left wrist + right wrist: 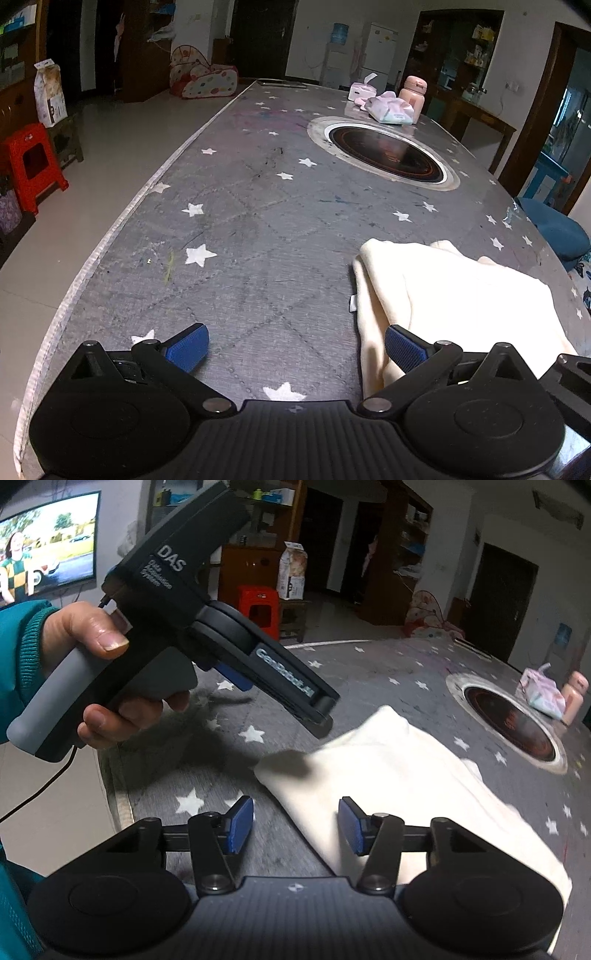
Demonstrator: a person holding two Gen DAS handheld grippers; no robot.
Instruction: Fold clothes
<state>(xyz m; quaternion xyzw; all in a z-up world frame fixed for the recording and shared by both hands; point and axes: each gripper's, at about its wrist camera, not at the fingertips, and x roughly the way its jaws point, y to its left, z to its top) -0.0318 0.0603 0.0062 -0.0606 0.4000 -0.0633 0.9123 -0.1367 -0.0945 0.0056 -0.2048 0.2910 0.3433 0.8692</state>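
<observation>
A cream-white garment lies folded on the grey star-patterned table. My left gripper is open and empty, low over the table at the garment's left edge; its right blue pad is over the cloth. In the right wrist view the garment lies ahead and to the right. My right gripper is open and empty above its near edge. The left gripper's body shows there, held in a hand above the garment's left corner.
A round black cooktop is set in the table's middle. A pink bottle and tissue packs sit at the far end. A red stool stands on the floor to the left. A blue cushion lies past the right edge.
</observation>
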